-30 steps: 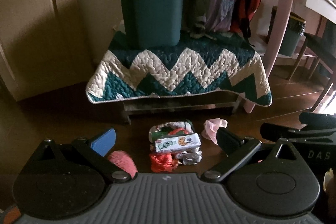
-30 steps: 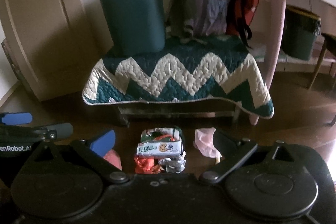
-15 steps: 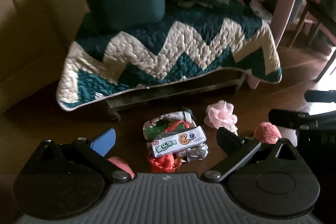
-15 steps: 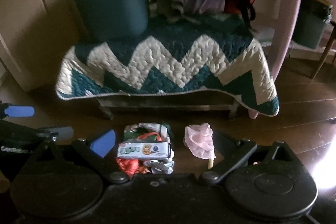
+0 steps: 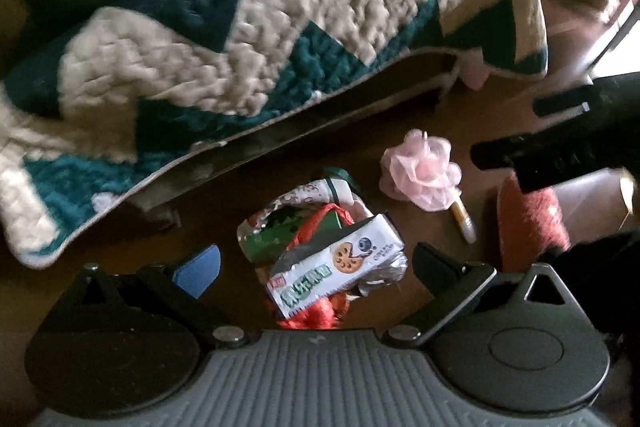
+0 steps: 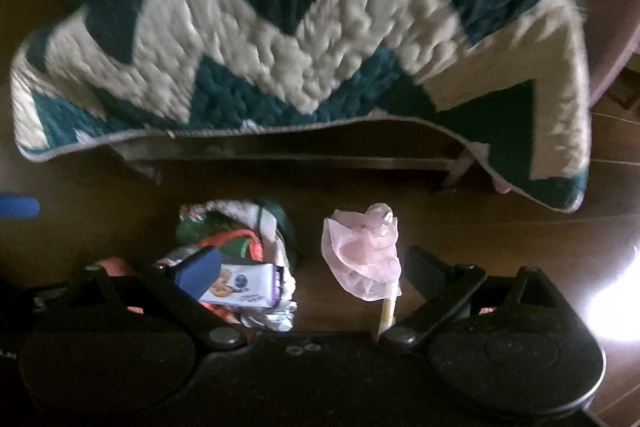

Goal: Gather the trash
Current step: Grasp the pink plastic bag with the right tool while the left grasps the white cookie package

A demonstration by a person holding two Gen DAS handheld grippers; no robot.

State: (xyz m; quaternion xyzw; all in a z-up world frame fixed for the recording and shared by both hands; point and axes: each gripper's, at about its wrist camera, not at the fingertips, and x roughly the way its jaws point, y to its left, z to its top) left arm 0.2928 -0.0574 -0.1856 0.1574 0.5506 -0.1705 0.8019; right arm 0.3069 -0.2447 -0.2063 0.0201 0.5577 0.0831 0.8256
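Claws wide: left claw (image 5: 316, 265) over biscuit packet (image 5: 336, 271), right claw (image 6: 312, 269) beside pink wrapper (image 6: 362, 259).

The quilt (image 5: 248, 39) was thick stitched cloth, puffy and matt. The floor (image 6: 500, 239) looked like dark polished wood, catching glare. The biscuit packet (image 5: 336, 279) was glossy printed film beside crinkled silver foil (image 6: 272, 315). The pink wrapper (image 6: 364, 259) looked thin, translucent and crumpled.
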